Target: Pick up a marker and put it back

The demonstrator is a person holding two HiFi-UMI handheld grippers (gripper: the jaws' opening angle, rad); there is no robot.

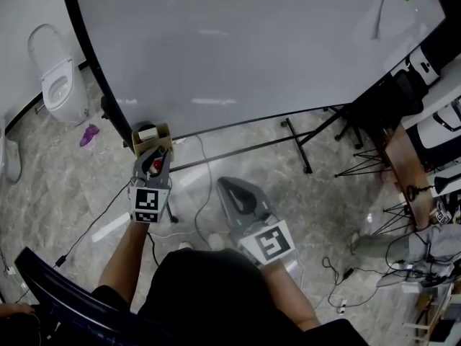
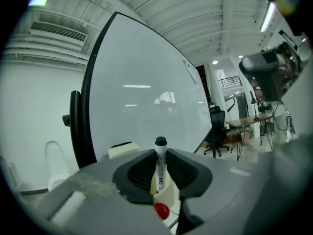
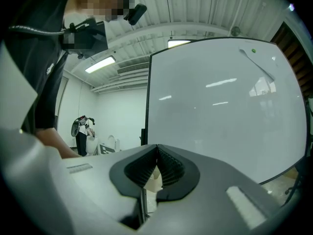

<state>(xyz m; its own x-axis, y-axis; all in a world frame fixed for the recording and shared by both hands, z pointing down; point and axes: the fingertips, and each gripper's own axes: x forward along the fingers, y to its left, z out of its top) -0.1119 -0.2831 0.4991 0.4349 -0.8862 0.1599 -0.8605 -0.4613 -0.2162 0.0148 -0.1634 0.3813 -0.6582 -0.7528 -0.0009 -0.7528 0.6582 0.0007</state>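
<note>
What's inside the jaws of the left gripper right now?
A white marker with a black cap stands upright, clamped between the left gripper's pads. Its cap and upper barrel show. Its lower end is covered by the jaws and gripper body.

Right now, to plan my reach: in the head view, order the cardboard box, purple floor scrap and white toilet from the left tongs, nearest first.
1. Brown cardboard box, just beyond the left tongs.
2. Purple scrap on the floor, left.
3. White ceramic toilet, far upper left.
</note>
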